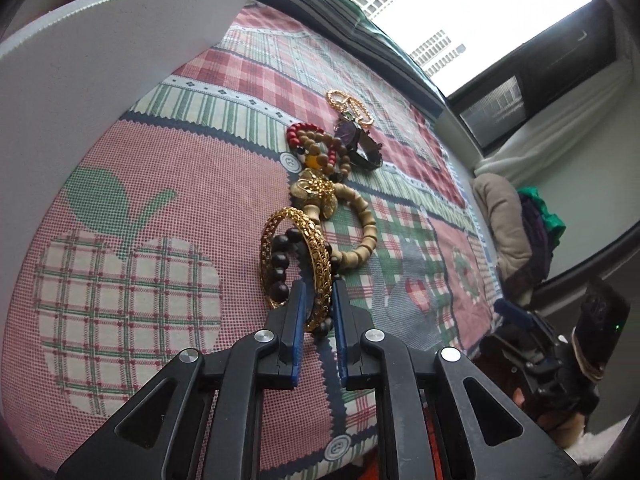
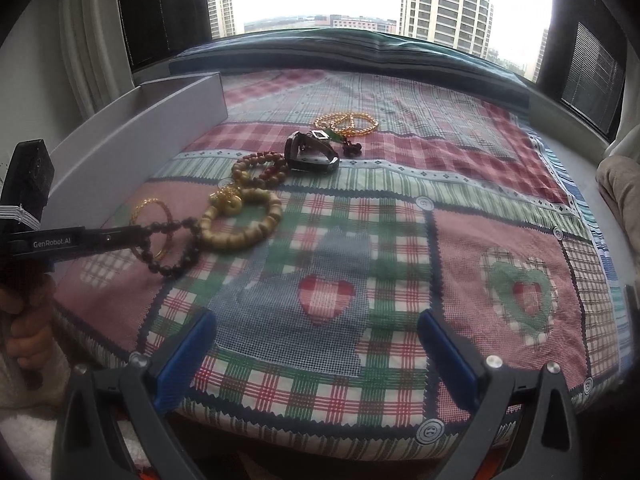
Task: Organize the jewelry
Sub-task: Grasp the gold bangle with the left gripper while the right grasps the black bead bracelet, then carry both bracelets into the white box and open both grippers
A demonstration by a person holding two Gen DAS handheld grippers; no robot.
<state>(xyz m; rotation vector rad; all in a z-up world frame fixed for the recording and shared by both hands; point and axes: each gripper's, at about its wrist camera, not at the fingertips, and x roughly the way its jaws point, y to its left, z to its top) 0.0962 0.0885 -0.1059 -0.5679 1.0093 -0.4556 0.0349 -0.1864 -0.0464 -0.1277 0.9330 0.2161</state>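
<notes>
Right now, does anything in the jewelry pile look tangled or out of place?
Yes. The gold filigree bangle in the left tool is interlocked with the dark bead bracelet, so lifting it may drag the beads along.

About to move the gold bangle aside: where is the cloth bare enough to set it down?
Bare: the apple patch between the gold bangle and the grey box, and the heart patches ahead of the right tool. Crowded: the jewelry line from the dark beads to the watch.
</notes>
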